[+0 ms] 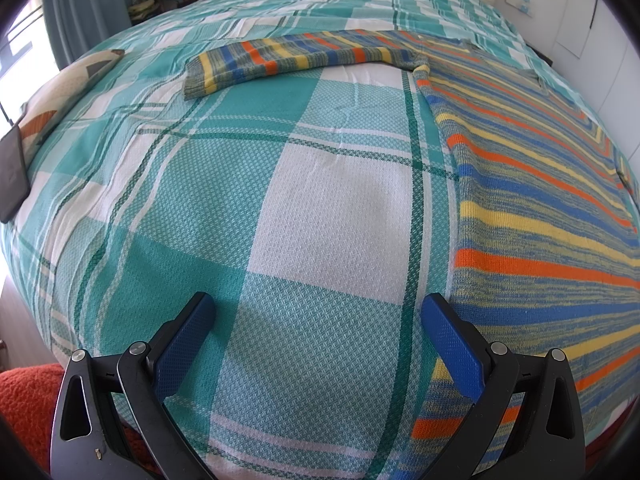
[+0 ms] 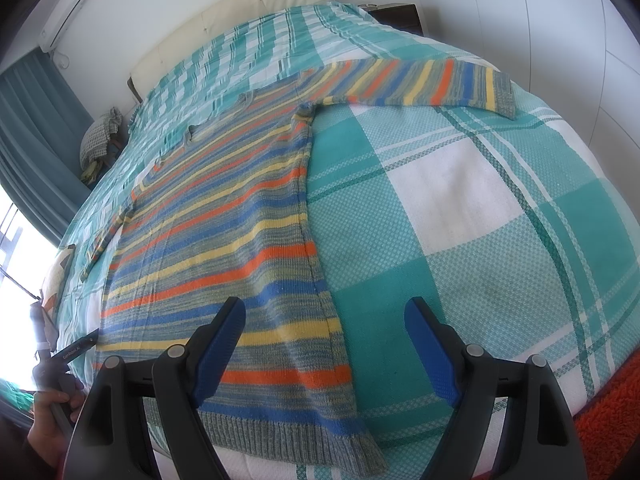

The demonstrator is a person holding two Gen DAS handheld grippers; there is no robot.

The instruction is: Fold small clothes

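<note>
left gripper (image 1: 316, 304): jaws wide, nothing in them, just left of sweater (image 1: 540, 184) | right gripper (image 2: 324, 308): wide too, nothing gripped, over sweater's hem corner | sweater flat on plaid bedspread (image 1: 320, 216)

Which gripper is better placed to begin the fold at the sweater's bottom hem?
Probably the right gripper: its open jaws straddle the sweater's hem corner. The left gripper hangs over bare bedspread.
</note>
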